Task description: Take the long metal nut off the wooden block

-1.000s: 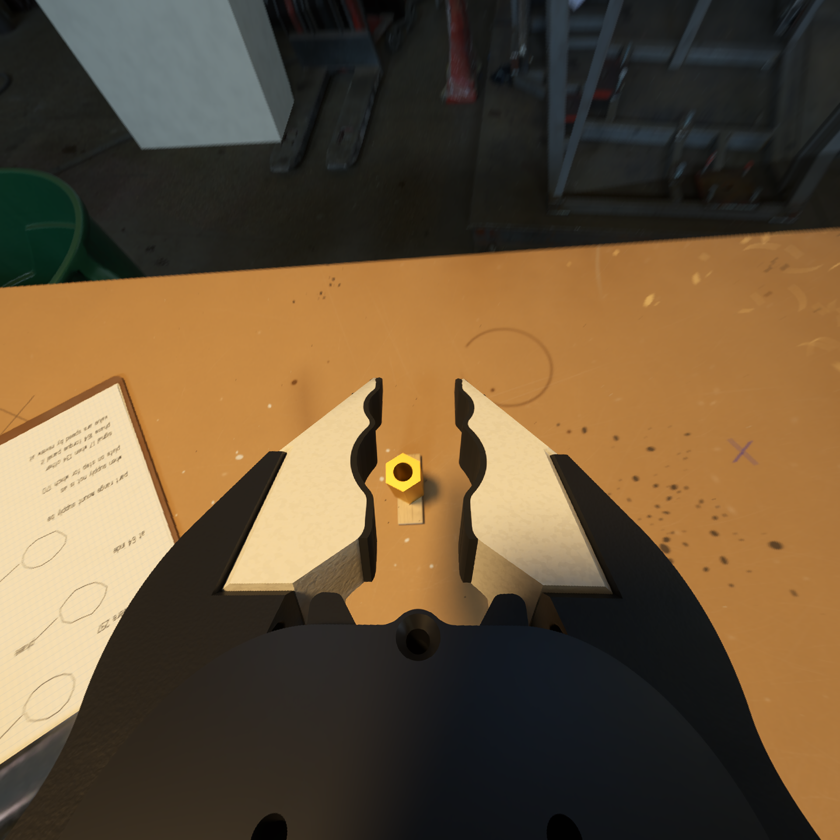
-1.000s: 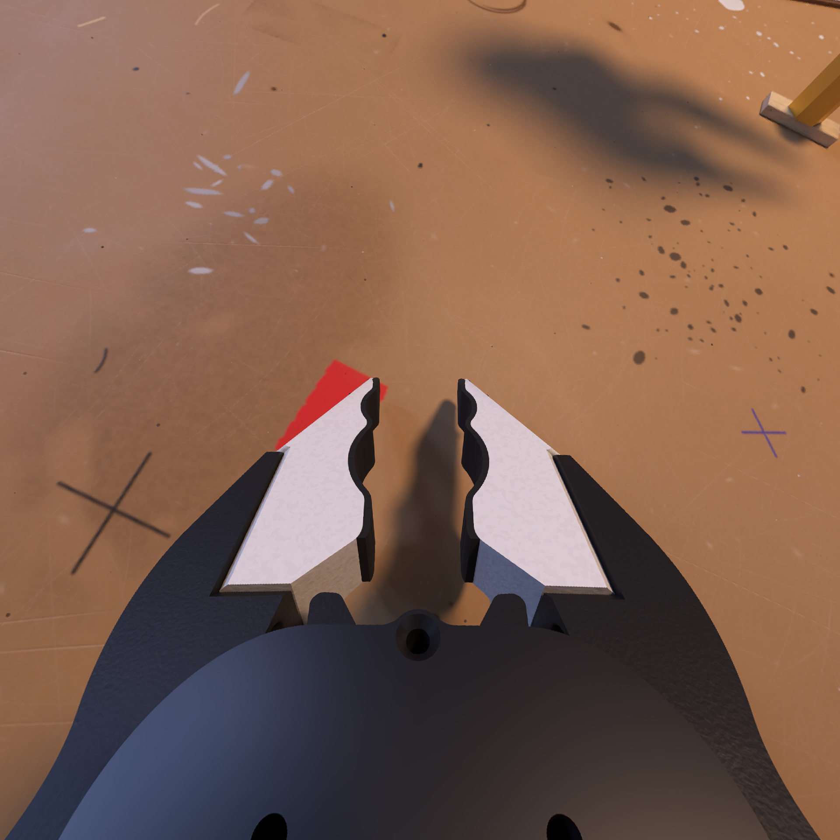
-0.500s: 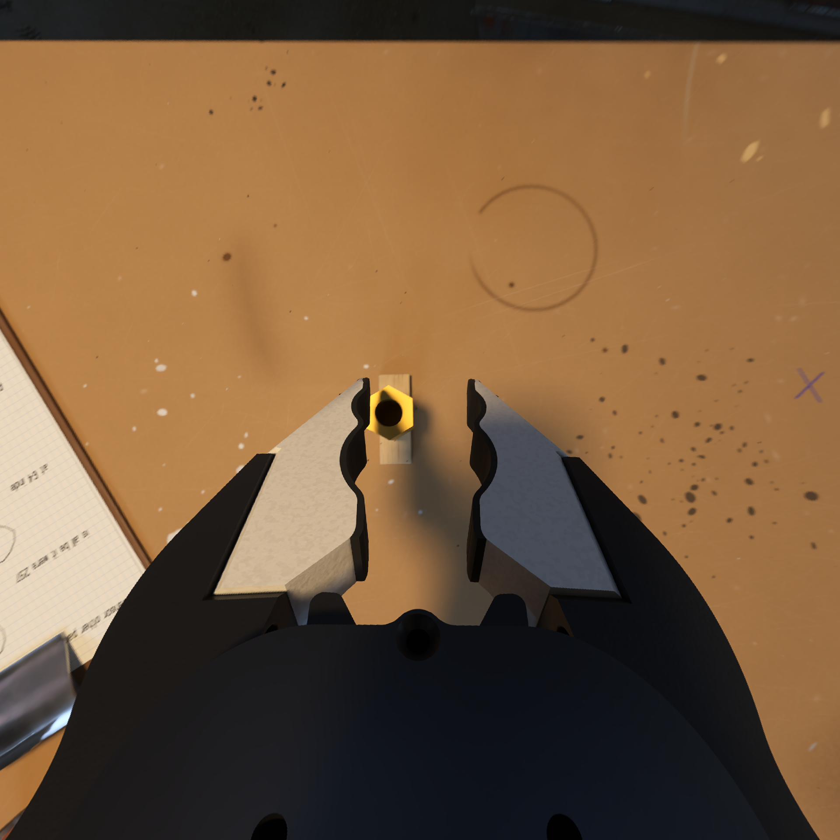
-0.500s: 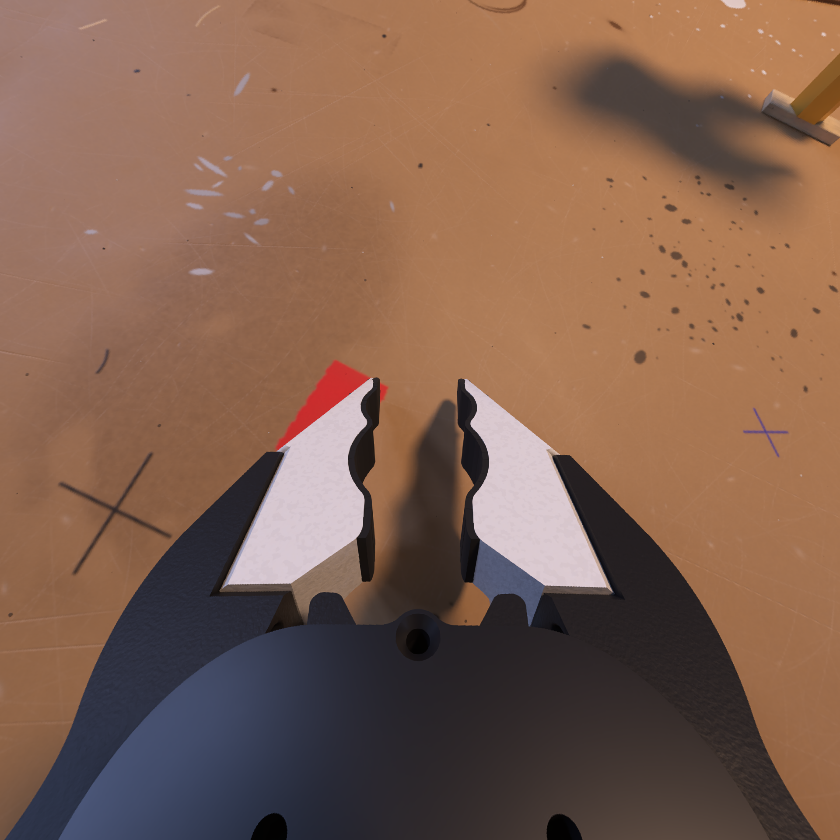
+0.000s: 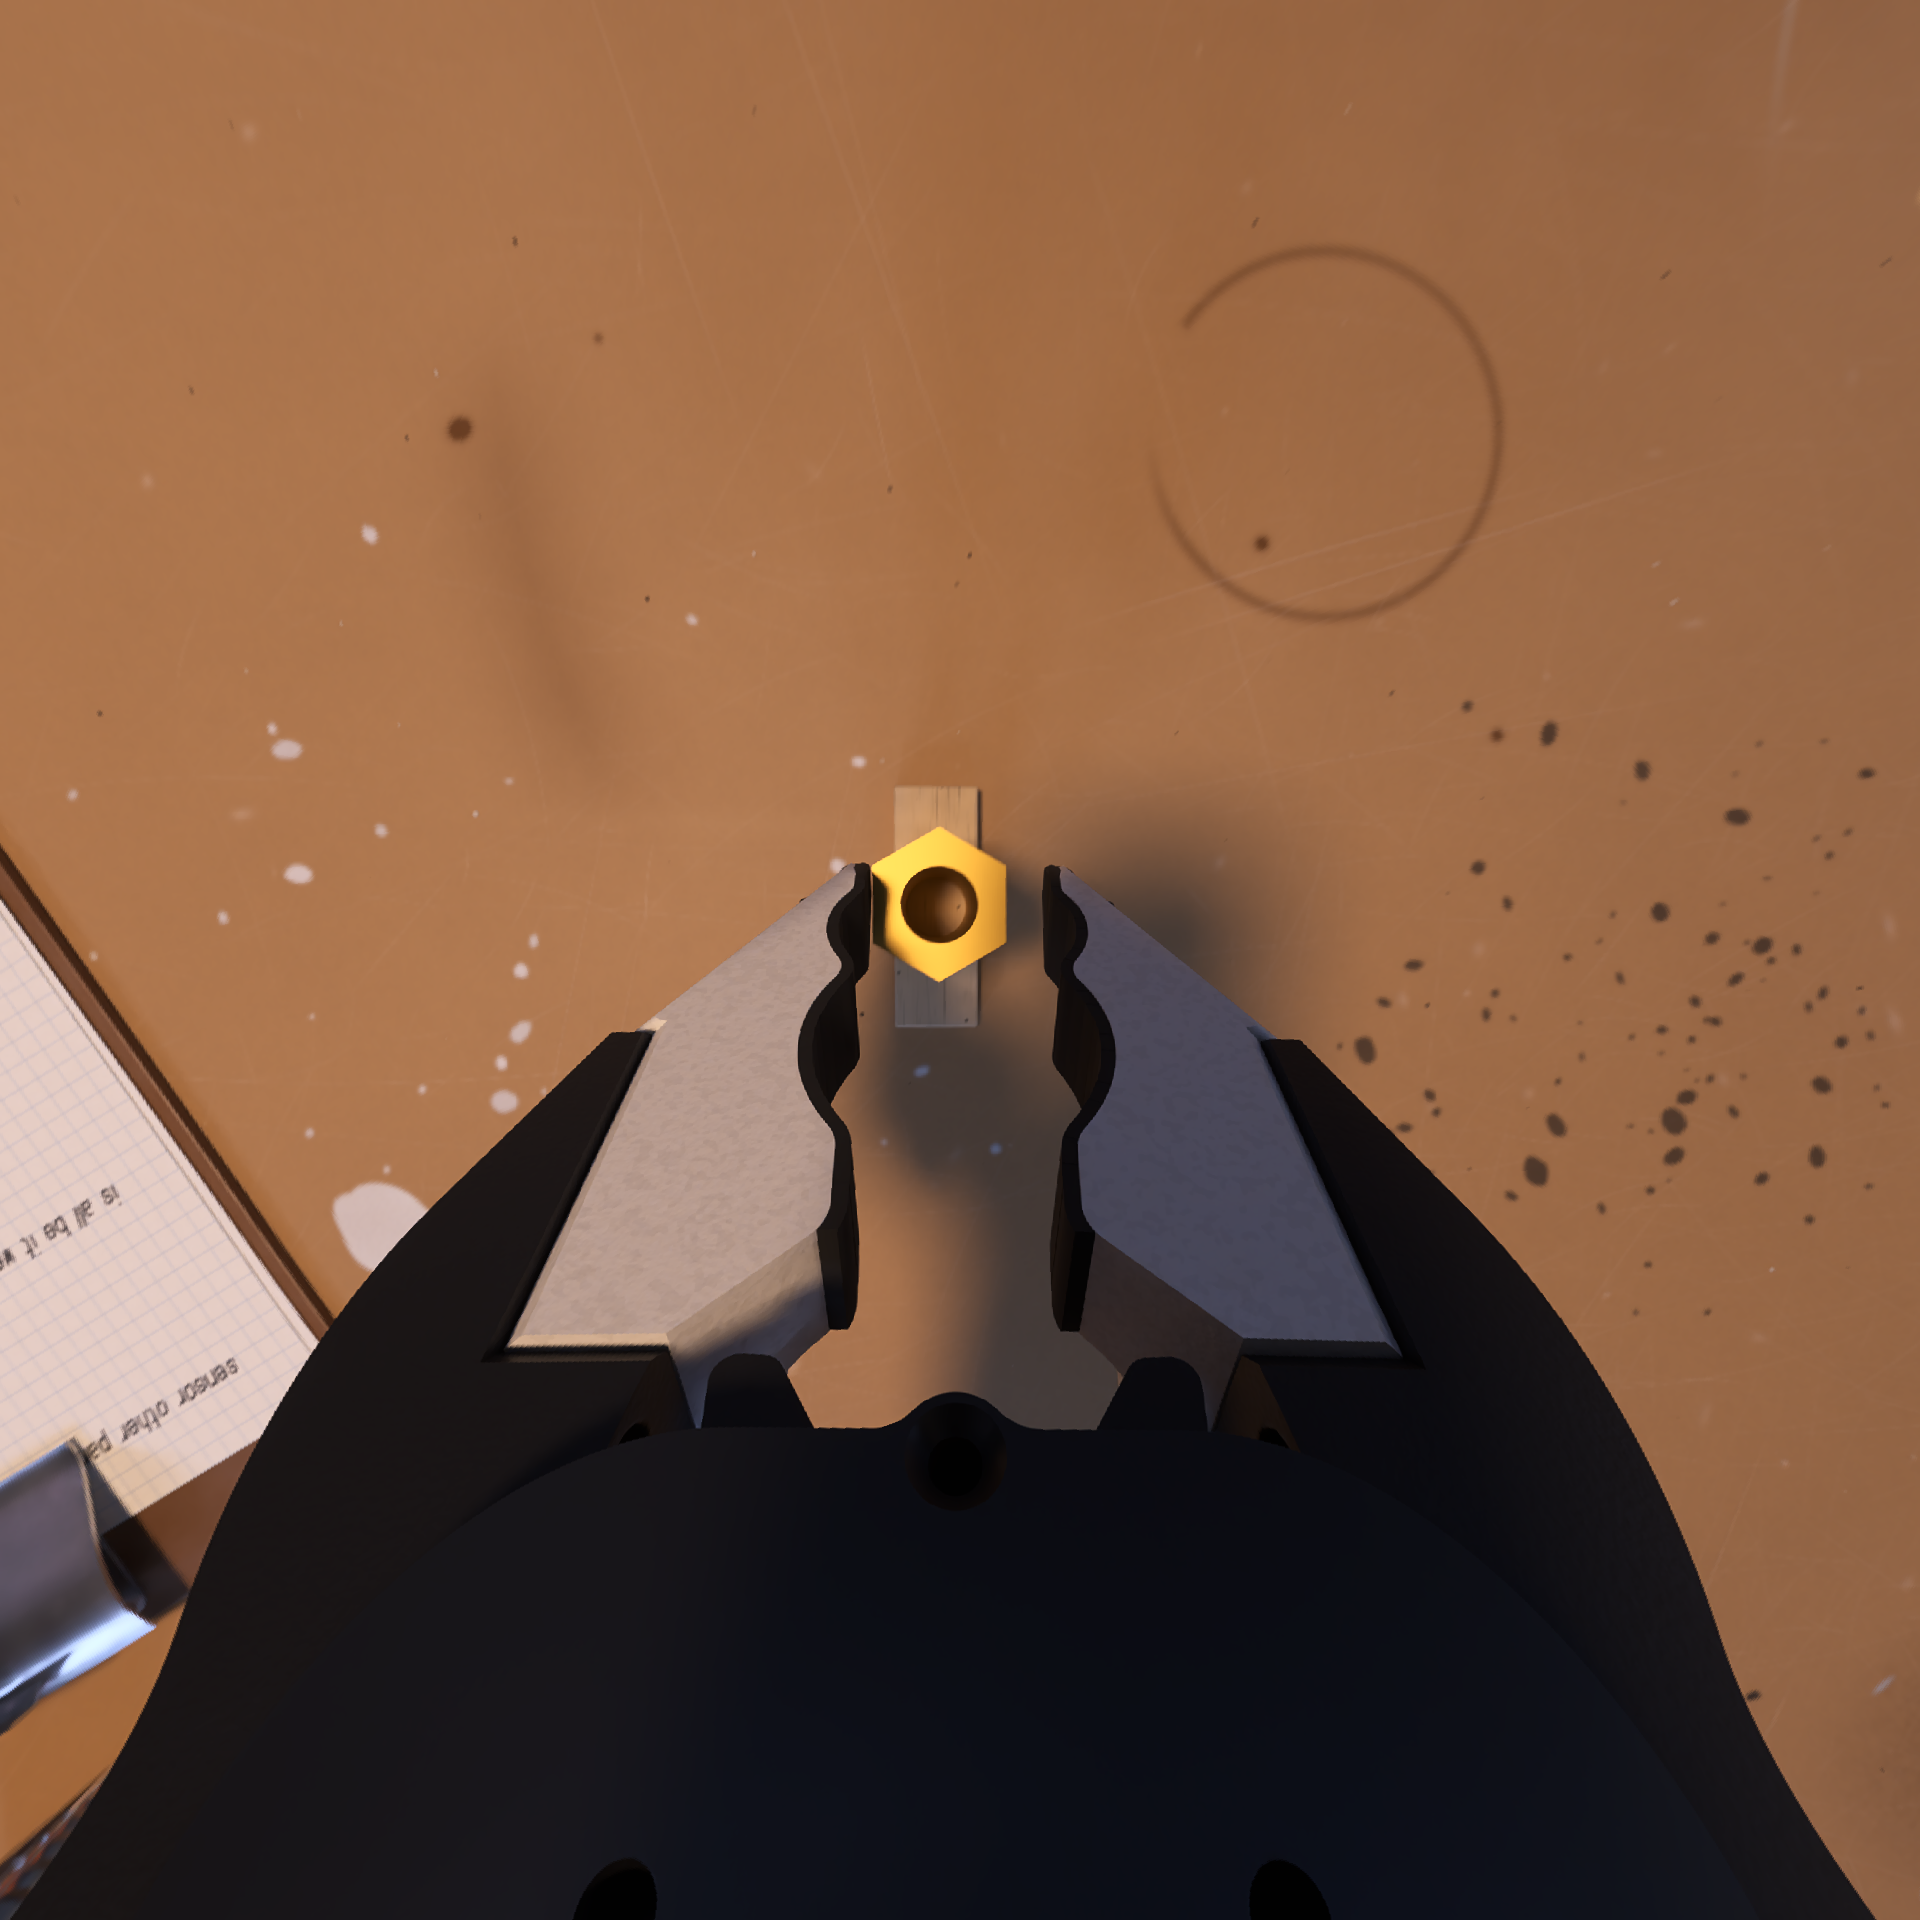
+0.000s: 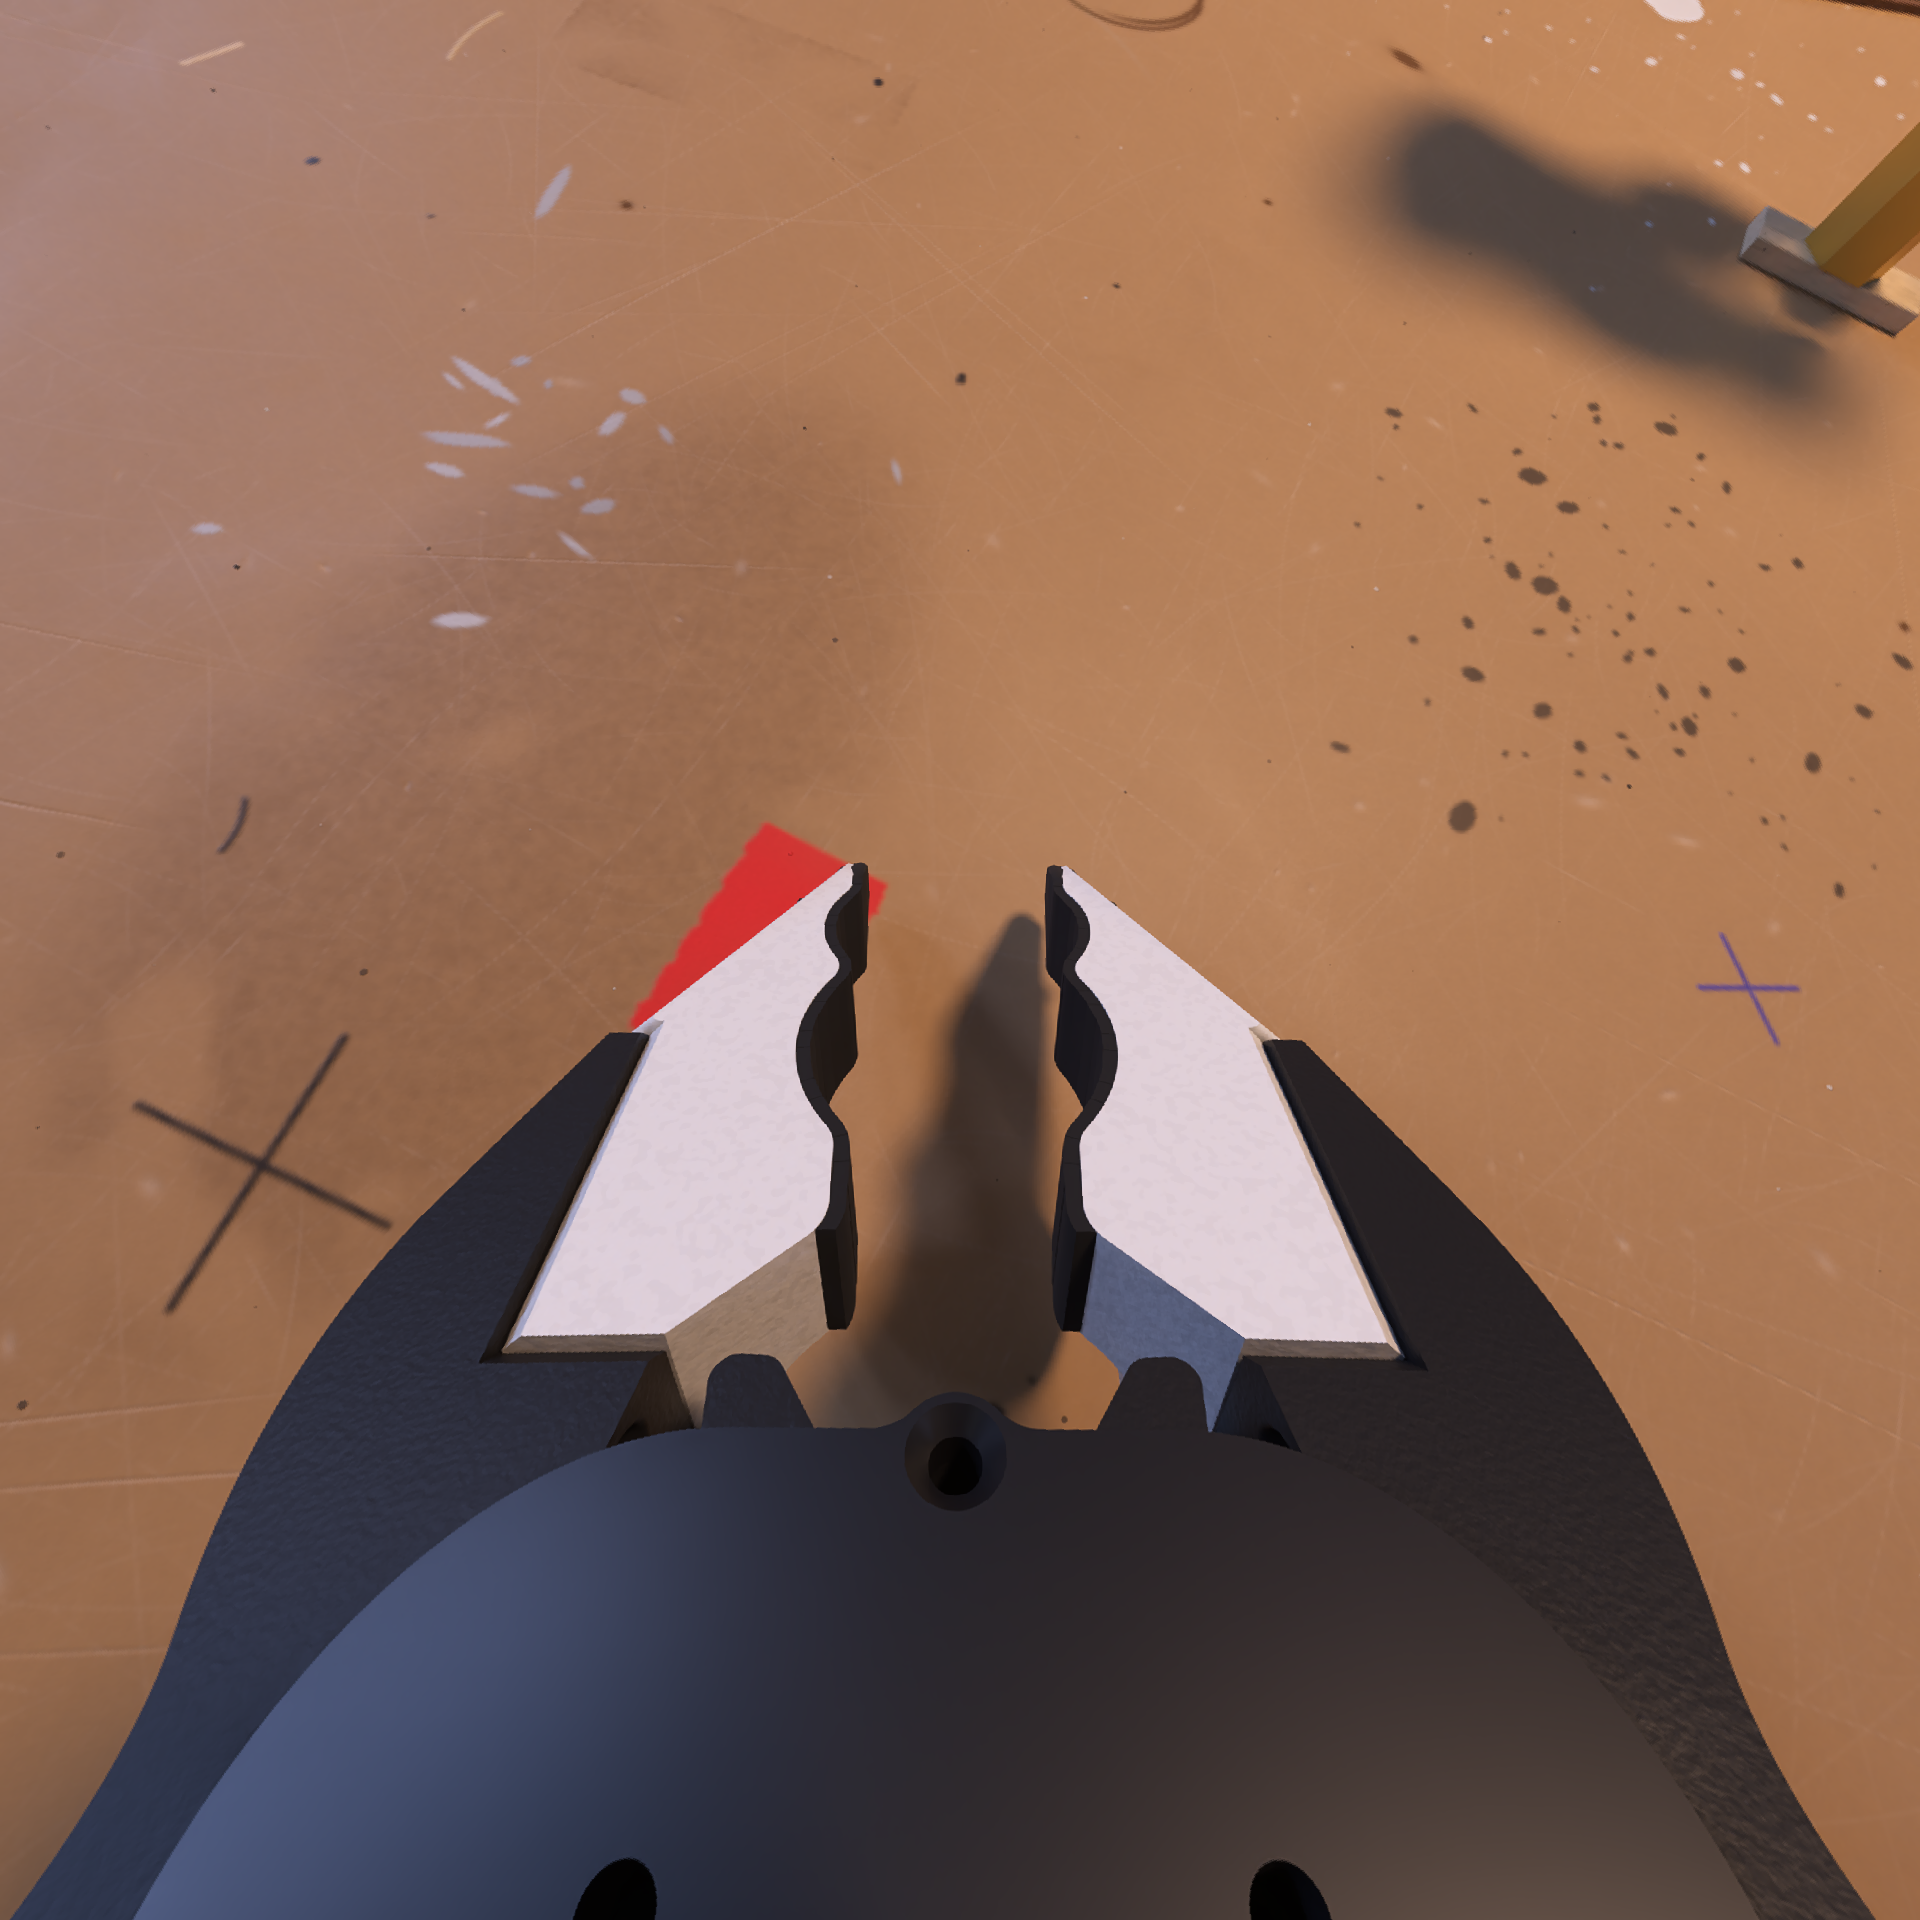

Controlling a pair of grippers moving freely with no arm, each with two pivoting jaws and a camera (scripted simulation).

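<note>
The long yellow metal hex nut [image 5: 938, 903] stands upright on a small pale wooden block [image 5: 936, 1003] on the brown table. In the left wrist view I look straight down its bore. My left gripper [image 5: 954, 894] is open, with the nut between its fingertips, close to the left fingertip [image 5: 847, 914] and apart from the right one. In the right wrist view the nut [image 6: 1870, 213] and block [image 6: 1823, 272] show at the far upper right. My right gripper [image 6: 954, 894] is open and empty, far from them, low over the table.
A clipboard [image 5: 114, 1195] with a sheet of paper and a metal clip [image 5: 57, 1558] lies at the left. A red patch [image 6: 758, 914] lies under the right gripper's left finger. Drawn crosses, a ring stain [image 5: 1325, 431] and paint specks mark the table.
My left gripper has tipped to look straight down and has come lower over the nut, which now sits between its fingertips. The right gripper has not moved.
</note>
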